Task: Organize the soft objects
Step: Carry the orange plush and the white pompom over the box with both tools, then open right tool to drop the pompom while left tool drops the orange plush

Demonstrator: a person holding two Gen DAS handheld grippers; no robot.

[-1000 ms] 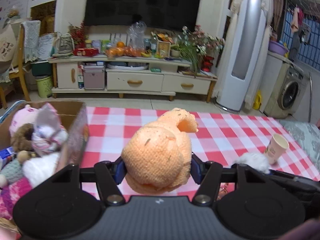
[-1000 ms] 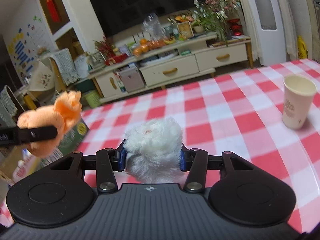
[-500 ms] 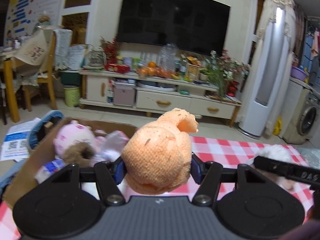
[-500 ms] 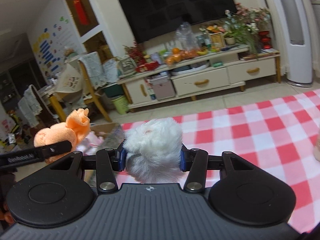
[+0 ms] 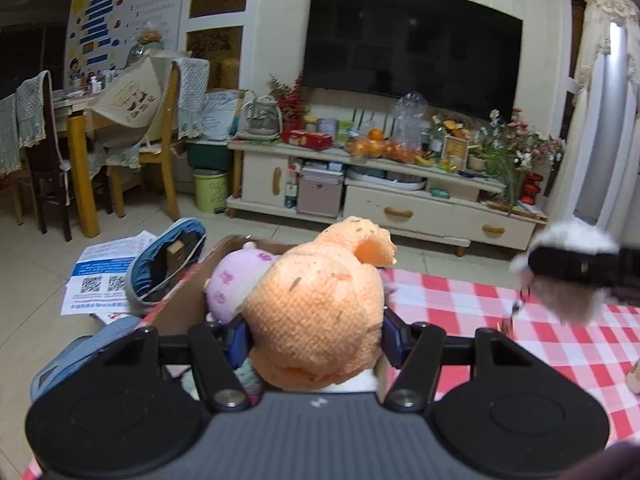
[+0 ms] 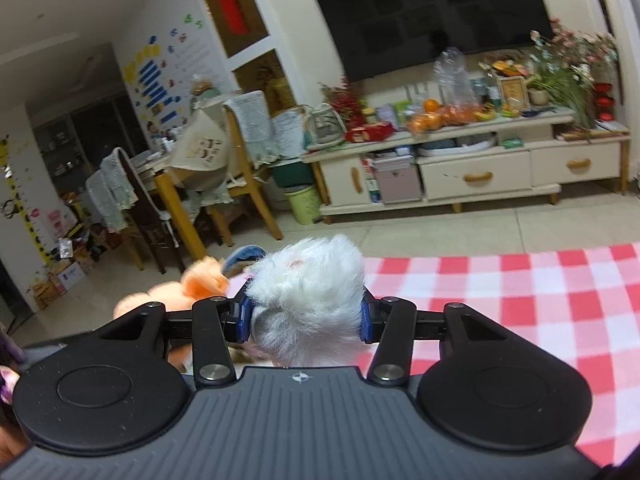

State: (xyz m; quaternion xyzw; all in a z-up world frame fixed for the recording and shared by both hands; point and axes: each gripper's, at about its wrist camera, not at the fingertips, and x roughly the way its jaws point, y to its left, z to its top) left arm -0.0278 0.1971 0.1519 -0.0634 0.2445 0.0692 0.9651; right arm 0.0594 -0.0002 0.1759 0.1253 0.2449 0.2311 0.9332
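Left tool [image 5: 313, 336] pinches orange plush [image 5: 316, 304] over the box [image 5: 188, 300]; right tool [image 6: 304, 316] pinches white plush [image 6: 308, 300] at three o'clock.

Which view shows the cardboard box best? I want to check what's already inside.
The left wrist view: the cardboard box sits just beyond the orange toy, with a pink toy inside. In the right wrist view, the gripper body and white toy hide it.

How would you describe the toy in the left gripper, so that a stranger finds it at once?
Look at the cardboard box at the edge of the red-checked table. Above it the left gripper clamps an orange knitted toy. Its neighbour, a pink plush, lies inside the box.
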